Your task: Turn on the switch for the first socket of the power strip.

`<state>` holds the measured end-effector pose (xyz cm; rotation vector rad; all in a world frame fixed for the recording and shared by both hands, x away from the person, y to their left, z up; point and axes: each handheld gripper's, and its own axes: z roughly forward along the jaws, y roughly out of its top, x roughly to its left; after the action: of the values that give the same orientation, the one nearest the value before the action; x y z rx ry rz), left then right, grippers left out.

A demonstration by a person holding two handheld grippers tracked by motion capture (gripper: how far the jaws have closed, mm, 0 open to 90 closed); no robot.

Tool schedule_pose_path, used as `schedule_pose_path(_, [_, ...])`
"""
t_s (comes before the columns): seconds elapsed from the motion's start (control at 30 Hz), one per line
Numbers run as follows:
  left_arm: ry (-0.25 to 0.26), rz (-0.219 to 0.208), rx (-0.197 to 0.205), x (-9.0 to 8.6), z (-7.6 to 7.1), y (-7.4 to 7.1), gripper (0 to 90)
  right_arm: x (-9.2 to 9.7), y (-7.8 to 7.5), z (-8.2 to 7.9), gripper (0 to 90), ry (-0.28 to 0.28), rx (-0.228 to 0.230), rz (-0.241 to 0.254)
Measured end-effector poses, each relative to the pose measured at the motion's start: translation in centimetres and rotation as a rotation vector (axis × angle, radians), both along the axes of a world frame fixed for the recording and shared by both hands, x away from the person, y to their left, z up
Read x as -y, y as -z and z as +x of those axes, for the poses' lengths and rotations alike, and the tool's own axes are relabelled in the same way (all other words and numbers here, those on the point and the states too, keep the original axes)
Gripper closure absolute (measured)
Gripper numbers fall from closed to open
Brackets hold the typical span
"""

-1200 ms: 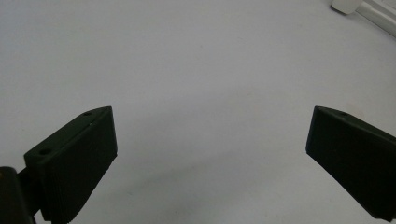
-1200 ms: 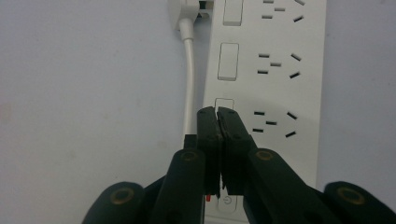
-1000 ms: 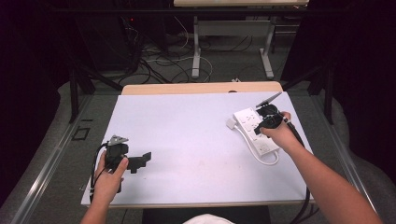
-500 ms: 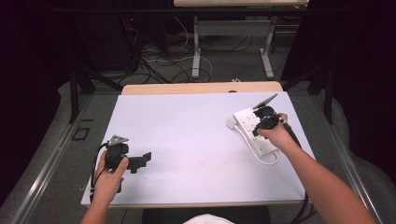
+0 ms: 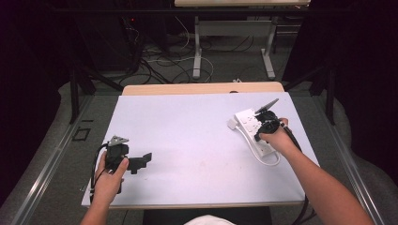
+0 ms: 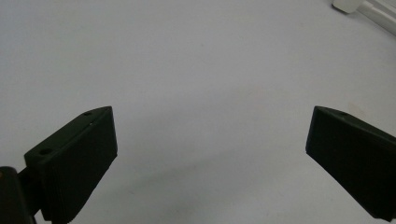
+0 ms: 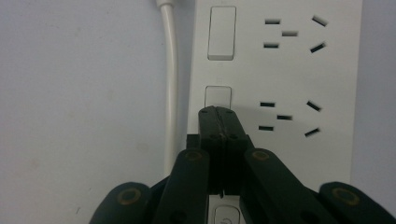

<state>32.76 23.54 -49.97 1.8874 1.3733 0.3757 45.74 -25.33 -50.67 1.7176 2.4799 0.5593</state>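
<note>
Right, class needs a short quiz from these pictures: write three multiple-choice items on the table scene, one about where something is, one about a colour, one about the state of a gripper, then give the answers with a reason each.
1. Where does the power strip lie on the table?
A. Near the person's left hand
B. On the person's right side, under the right gripper
C. At the middle of the near edge

2. What colour is the power strip?
A. Black
B. Red
C. White

3. How do the jaws of the left gripper stand?
A. Wide apart, with nothing between them
B. Closed on a cable
C. Closed on a plug

Answers: 1 B, the high view shows the strip by the right hand. 2 C, the right gripper view shows its white face. 3 A, the left gripper view shows bare table between the jaws.
</note>
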Motion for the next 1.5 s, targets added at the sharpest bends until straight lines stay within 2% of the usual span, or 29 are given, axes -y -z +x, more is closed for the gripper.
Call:
schedule_pose_path(0.13, [0.003, 0.003, -0.002, 0.0, 0.0, 0.0, 1.8, -0.1, -0.1, -0.1, 90.0, -0.005, -0.004, -0.020])
schedule_pose_path(0.27, [0.004, 0.002, -0.004, 0.1, 0.0, 0.1, 1.8, 0.0, 0.0, 0.0, 90.0, 0.000, 0.008, -0.003])
schedule_pose_path(0.37, [0.007, 0.004, -0.010, 0.0, 0.1, 0.0, 1.8, 0.0, -0.1, 0.0, 90.0, 0.000, -0.003, -0.006])
schedule_pose_path(0.4, [0.005, 0.002, -0.009, 0.1, 0.1, 0.0, 1.8, 0.0, 0.0, 0.0, 90.0, 0.000, 0.011, 0.006])
schedule_pose_path(0.5, [-0.001, 0.000, -0.005, 0.1, 0.1, 0.1, 1.8, 0.1, -0.1, 0.0, 90.0, -0.003, -0.003, -0.012])
schedule_pose_path(0.53, [-0.001, 0.000, -0.005, 0.1, 0.1, 0.1, 1.8, 0.1, -0.1, 0.0, 90.0, 0.007, 0.011, 0.001])
schedule_pose_path(0.57, [0.000, 0.001, -0.005, 0.1, 0.1, 0.0, 1.8, 0.2, 0.1, 0.0, 90.0, 0.011, 0.037, 0.037])
schedule_pose_path(0.6, [0.000, 0.001, -0.005, 0.1, 0.1, 0.0, 1.8, 0.4, -0.8, 0.1, 90.0, -0.017, -0.040, -0.063])
schedule_pose_path(0.63, [-0.001, 0.002, -0.006, 0.1, 0.1, 0.0, 1.8, 0.3, -0.4, 0.0, 90.0, 0.006, 0.009, -0.006])
schedule_pose_path(0.73, [0.001, 0.001, -0.004, 0.1, 0.1, 0.0, 1.8, 0.5, -0.5, 0.0, 90.0, 0.008, 0.007, 0.002])
schedule_pose_path(0.77, [0.000, 0.000, -0.004, 0.1, 0.1, 0.0, 1.8, 0.6, -0.6, 0.0, 90.0, 0.020, 0.023, 0.014])
schedule_pose_path(0.87, [0.001, 0.001, -0.007, 0.1, 0.1, 0.1, 1.8, 0.7, -0.9, 0.1, 90.0, 0.022, 0.014, 0.010])
schedule_pose_path(0.9, [0.003, 0.000, -0.006, 0.1, 0.1, 0.1, 1.8, 0.8, -1.0, 0.0, 90.0, 0.024, 0.027, 0.020])
schedule_pose_path(1.17, [-0.004, -0.002, -0.005, 0.0, 0.1, 0.0, 1.8, 0.8, -1.7, 0.0, 90.0, 0.026, 0.039, 0.022])
schedule_pose_path(1.2, [-0.001, -0.001, -0.005, 0.1, 0.1, 0.0, 1.8, 0.8, -1.7, 0.1, 90.0, 0.023, 0.053, 0.030])
schedule_pose_path(1.5, [0.001, -0.003, -0.005, 0.1, 0.2, 0.1, 1.8, 0.7, -2.5, 0.0, 90.0, 0.029, 0.050, 0.021])
